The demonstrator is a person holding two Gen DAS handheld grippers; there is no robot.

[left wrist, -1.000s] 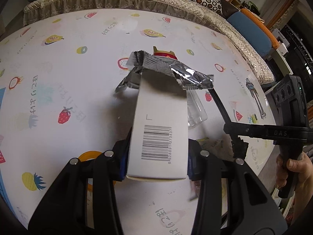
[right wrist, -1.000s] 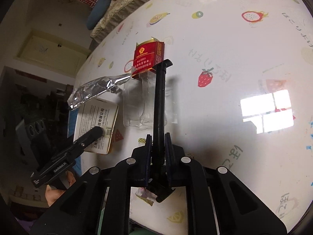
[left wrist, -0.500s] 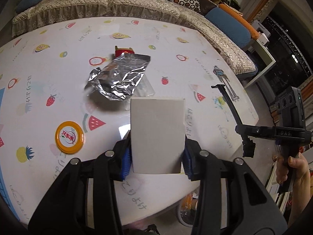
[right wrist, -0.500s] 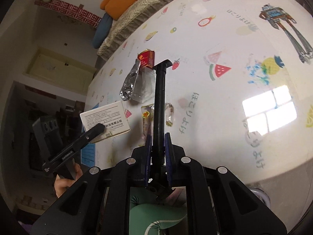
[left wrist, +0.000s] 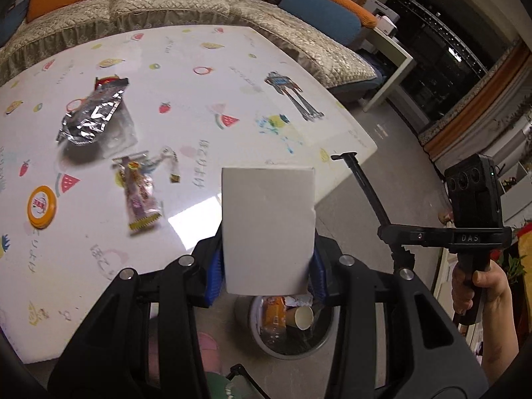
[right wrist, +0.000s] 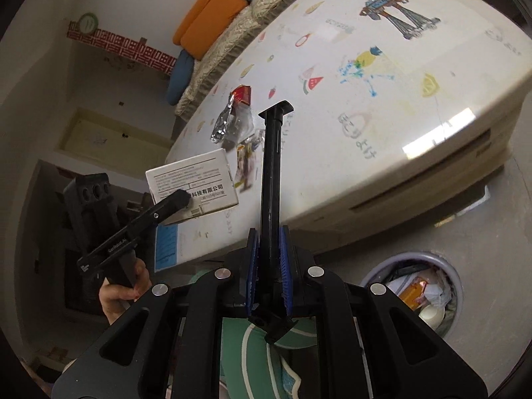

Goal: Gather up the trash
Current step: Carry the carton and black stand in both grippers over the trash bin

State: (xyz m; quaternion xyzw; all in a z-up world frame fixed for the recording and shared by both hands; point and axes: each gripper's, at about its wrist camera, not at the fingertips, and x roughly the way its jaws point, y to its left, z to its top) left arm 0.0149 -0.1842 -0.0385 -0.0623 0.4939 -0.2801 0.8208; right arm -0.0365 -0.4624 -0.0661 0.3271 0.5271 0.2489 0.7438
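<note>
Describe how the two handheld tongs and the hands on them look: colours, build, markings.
Both tongs are matte black frames with silver rivets and blue ribbed pads. The left tongs bear small white lettering along the bar in the right wrist view; the right tongs show "DAS" on the crossbar in the left wrist view. Each carries a black camera block with round lenses above a pistol handle. Both hands are bare; no sleeves show.
</note>
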